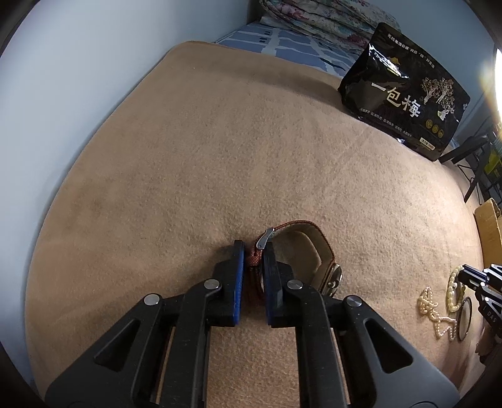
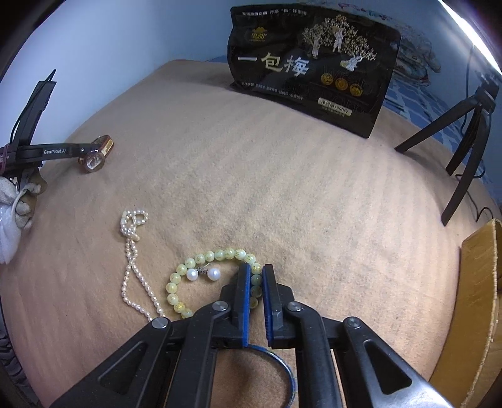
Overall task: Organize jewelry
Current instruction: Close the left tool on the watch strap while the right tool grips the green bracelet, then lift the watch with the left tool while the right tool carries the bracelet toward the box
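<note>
My left gripper (image 1: 253, 251) is shut on the reddish-brown strap of a wristwatch (image 1: 309, 251) that rests on the tan blanket (image 1: 219, 157); the watch also shows in the right wrist view (image 2: 95, 155). My right gripper (image 2: 256, 270) is shut on a bracelet of pale green beads (image 2: 200, 260), which lies on the blanket. Two pearl earrings (image 2: 204, 273) lie inside the bracelet's loop. A white pearl necklace (image 2: 135, 260) lies to the left. A thin dark bangle (image 2: 284, 367) lies under my right gripper.
A black snack bag (image 2: 313, 66) stands at the back of the blanket. A black tripod (image 2: 464, 144) stands at the right. A cardboard box (image 2: 470, 307) sits at the right edge. A wall runs along the left; folded bedding (image 1: 323, 18) lies beyond.
</note>
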